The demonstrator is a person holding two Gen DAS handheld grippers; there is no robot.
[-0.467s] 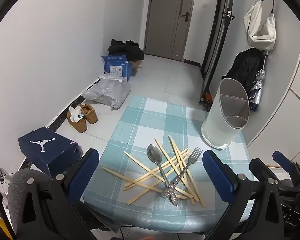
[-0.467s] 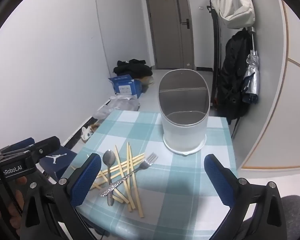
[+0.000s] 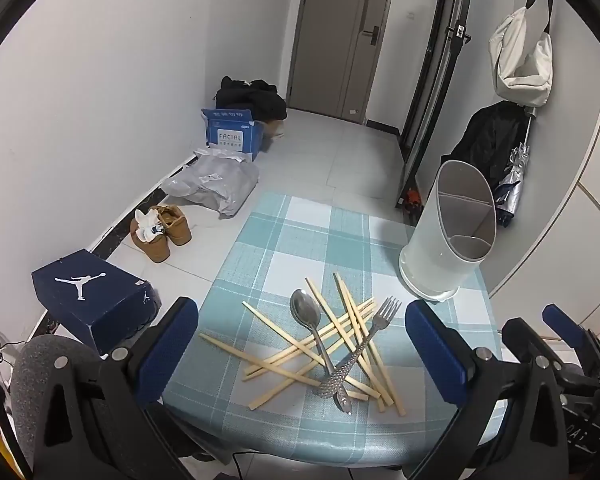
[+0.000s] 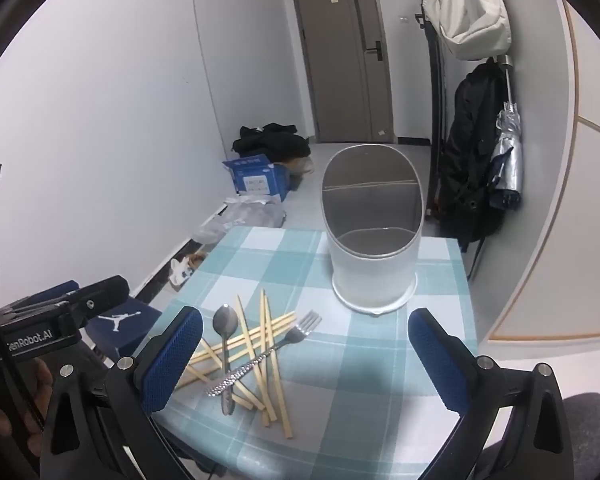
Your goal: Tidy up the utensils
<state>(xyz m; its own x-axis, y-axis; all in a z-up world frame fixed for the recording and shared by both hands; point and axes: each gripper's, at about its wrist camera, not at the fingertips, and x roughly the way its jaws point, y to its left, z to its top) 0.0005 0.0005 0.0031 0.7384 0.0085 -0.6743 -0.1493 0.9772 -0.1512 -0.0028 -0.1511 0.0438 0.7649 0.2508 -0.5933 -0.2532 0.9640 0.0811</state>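
A pile of several wooden chopsticks (image 3: 340, 340) lies on the checked tablecloth (image 3: 300, 248), with a metal spoon (image 3: 306, 312) and a metal fork (image 3: 384, 314) crossed on top. A white divided utensil holder (image 3: 448, 236) stands empty at the far right of the table. My left gripper (image 3: 300, 344) is open and empty, held above the near edge with the pile between its blue pads. My right gripper (image 4: 304, 356) is open and empty; the pile (image 4: 260, 344), spoon (image 4: 225, 320) and fork (image 4: 300, 330) lie at its left pad, the holder (image 4: 374, 236) ahead.
The table is small, with floor on all sides. On the floor at left are a navy shoebox (image 3: 88, 292), brown shoes (image 3: 160, 230), a grey bag (image 3: 216, 184) and a blue carton (image 3: 232, 132). A coat and umbrella (image 4: 500, 160) hang at right.
Both views are nearly the same; the cameras shifted only slightly. Utensils and holder have not moved, and both grippers stay open.
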